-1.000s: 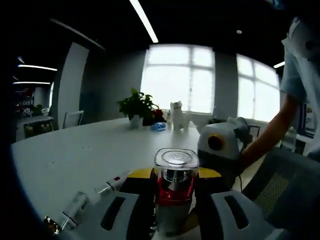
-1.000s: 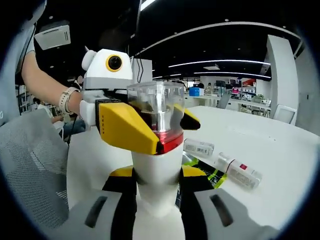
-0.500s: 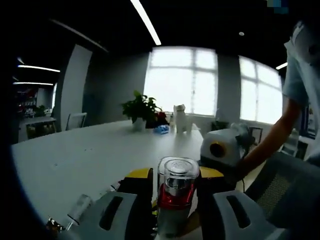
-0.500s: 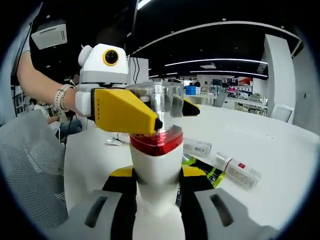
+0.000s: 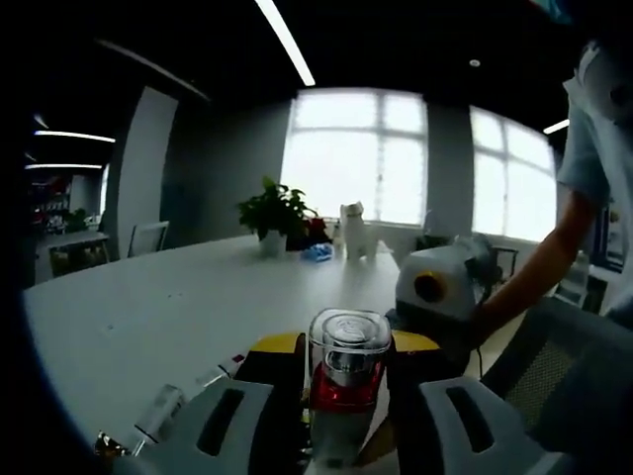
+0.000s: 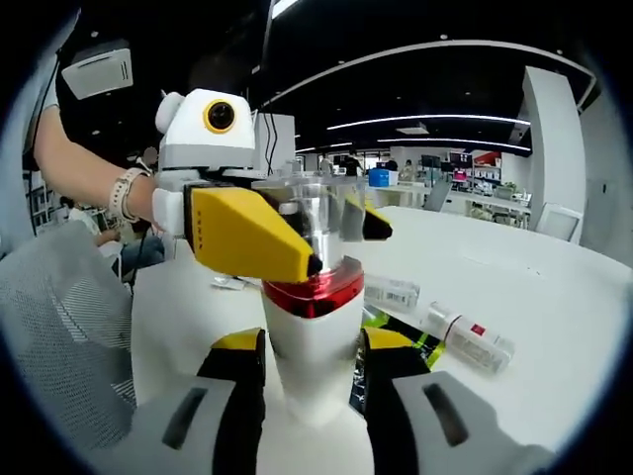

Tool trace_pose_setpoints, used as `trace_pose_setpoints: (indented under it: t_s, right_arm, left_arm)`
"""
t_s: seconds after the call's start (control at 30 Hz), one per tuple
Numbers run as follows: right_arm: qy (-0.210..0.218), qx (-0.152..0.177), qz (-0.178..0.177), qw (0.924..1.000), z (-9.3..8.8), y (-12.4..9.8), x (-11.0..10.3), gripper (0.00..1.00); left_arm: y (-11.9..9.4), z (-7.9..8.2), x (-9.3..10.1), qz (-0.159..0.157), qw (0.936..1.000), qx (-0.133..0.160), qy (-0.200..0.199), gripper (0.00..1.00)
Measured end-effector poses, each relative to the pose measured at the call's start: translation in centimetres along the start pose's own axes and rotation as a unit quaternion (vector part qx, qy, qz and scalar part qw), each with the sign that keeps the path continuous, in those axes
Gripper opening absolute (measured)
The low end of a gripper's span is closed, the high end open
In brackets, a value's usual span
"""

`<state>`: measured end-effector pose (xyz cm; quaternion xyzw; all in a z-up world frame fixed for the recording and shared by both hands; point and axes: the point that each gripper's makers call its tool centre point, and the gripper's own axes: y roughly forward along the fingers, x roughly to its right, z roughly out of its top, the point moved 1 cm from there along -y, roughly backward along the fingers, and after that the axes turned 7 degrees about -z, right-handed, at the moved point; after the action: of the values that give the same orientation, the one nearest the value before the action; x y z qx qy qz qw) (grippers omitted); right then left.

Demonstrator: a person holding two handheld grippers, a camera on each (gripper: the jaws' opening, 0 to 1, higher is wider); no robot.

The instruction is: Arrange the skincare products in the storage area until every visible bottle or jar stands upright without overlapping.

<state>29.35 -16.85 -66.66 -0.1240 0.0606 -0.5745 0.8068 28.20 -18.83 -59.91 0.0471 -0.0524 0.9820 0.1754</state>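
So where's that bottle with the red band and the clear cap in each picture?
Left gripper view: bottle at bottom centre, between that gripper's own fingers.
Right gripper view: bottle in the centre, white body low, clear cap clamped by the yellow fingers coming from the left.
Shared landmark: the white table.

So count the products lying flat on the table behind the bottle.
2 clear ones: a tube with a red mark to the right, and a small labelled one beside the bottle. The bottle may hide more.

White-bodied left gripper [image 6: 331, 237] with yellow jaws, black slotted grey base, pale short sleeve [image 5: 593, 129], beaded bracelet [image 6: 121, 193]
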Motion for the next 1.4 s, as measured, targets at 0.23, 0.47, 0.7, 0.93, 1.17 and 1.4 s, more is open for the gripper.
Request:
trace_pose_setpoints:
  t_s: [0.23,0.47,0.7,0.93,1.17,1.4]
  right_arm:
    - [-0.003,-0.014,-0.010,0.9998,-0.3,-0.7,0.4,0.47]
    - [-0.009,-0.024,-0.020,0.9995,0.1,-1.7,0.8,0.54]
    - [-0.011,-0.043,-0.028,0.9986,0.8,-2.5,1.0,0.63]
    - [-0.010,-0.066,-0.046,0.9968,1.3,-3.2,1.2,0.74]
    - [-0.017,-0.081,-0.054,0.9951,2.2,-4.1,1.0,0.86]
    - [-0.024,-0.092,-0.055,0.9939,3.5,-4.7,0.6,0.93]
  left_arm:
    - [-1.0,0.2,0.0,0.013,0.9998,-0.011,0.009,0.33]
    - [-2.3,-0.1,0.3,0.018,0.9992,-0.034,0.013,0.39]
    - [-3.9,-0.5,0.3,0.044,0.9966,-0.066,0.023,0.54]
    - [-6.5,-1.0,0.0,0.090,0.9923,-0.084,0.012,0.62]
    - [-9.6,-0.3,-0.1,0.142,0.9853,-0.094,0.010,0.77]
    - [-12.6,-0.9,-0.5,0.185,0.9759,-0.115,-0.005,0.87]
